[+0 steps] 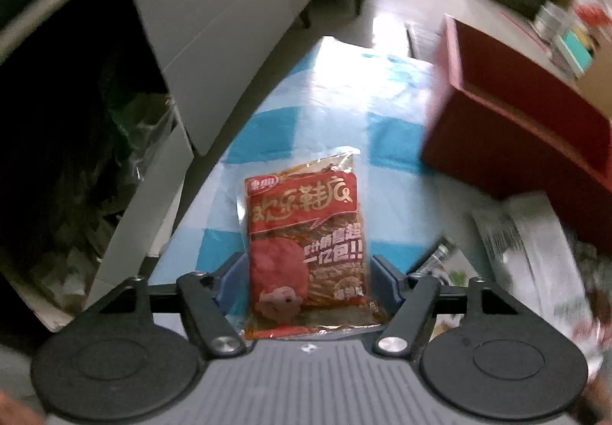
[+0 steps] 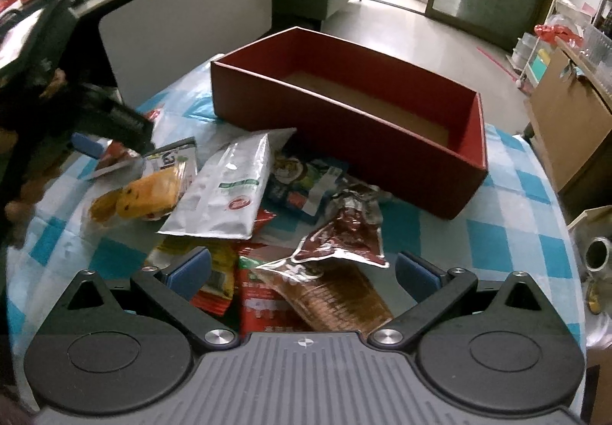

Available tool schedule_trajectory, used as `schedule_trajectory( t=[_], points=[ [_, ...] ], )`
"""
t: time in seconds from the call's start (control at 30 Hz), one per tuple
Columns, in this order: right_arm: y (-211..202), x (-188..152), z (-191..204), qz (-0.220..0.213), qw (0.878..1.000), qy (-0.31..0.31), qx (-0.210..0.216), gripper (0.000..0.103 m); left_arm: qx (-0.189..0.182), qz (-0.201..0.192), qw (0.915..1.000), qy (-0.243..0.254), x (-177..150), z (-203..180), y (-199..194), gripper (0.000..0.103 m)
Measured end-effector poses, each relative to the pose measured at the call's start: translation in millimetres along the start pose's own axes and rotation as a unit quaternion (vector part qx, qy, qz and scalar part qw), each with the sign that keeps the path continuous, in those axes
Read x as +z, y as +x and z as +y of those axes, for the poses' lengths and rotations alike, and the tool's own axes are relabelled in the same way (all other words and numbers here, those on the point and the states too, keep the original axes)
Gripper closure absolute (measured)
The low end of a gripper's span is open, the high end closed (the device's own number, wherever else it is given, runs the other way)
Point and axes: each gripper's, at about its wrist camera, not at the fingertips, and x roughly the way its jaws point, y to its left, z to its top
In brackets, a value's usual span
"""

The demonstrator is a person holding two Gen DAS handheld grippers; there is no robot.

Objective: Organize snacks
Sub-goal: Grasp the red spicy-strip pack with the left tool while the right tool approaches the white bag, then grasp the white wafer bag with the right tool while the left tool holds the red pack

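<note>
Left wrist view looks down on a red snack packet (image 1: 304,245) lying flat on the blue-and-white checked cloth of the bench (image 1: 386,127). The left gripper (image 1: 306,272) straddles it: one blue finger (image 1: 234,272) sits at the packet's left edge and the other at its right edge, so the packet lies lengthwise between them. The fingers look just about at the foil edges; whether they already press on it I cannot tell, though the packet appears to lie flat rather than lifted. The gripper is tilted steeply down, which suits pinching a thin, flat packet across its narrow width.

The red box (image 1: 508,127) stands open to the right of the packet, apart from it. In the right wrist view its inside (image 2: 367,100) looks bare, so I judge the sorting has hardly begun and the box is the likely place for the snacks.

The right gripper (image 2: 302,268) hangs over the heap of snacks in front of the box with its fingers spread wide and nothing between them; a silver pouch (image 2: 225,192), a yellow cake (image 2: 149,192) and a brown foil packet (image 2: 344,234) lie piled loosely there. It seems to be waiting above the pile, ready for a next pick, while the left one works at the heap's far left.
</note>
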Motion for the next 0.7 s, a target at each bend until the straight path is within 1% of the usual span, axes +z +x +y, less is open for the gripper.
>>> schedule_trajectory(
  t=[0.07, 0.17, 0.23, 0.37, 0.43, 0.47, 0.63, 0.7],
  points=[
    [1, 0, -3, 0.005, 1.0, 0.003, 0.005, 0.0, -0.003, -0.001, 0.9999, 0.013, -7, -4, -7, 0.042],
    [5, 0, -5, 0.011, 1.0, 0.011, 0.011, 0.0, -0.037, 0.008, 0.9992, 0.01, -19, -3, -21, 0.044],
    [5, 2, -6, 0.01, 1.0, 0.012, 0.008, 0.0, -0.059, 0.014, 0.998, 0.019, -31, -4, -31, 0.044],
    [4, 7, -16, 0.005, 0.999, 0.032, 0.002, 0.0, -0.085, 0.017, 0.9951, 0.049, -51, -13, -44, 0.044],
    [8, 9, -21, 0.008, 0.999, 0.043, 0.007, 0.0, -0.098, 0.02, 0.9937, 0.051, -55, -16, -47, 0.044],
    [10, 13, -22, 0.008, 0.999, 0.045, 0.01, 0.0, -0.1, 0.021, 0.9935, 0.05, -55, -16, -47, 0.044],
    [17, 36, -14, -0.016, 0.998, 0.047, 0.032, 0.0, -0.1, 0.027, 0.9941, 0.031, -49, -15, -44, 0.043],
    [28, 45, -9, -0.01, 0.998, 0.055, 0.041, 0.0, -0.1, 0.028, 0.9942, 0.028, -49, -13, -43, 0.039]
  ],
)
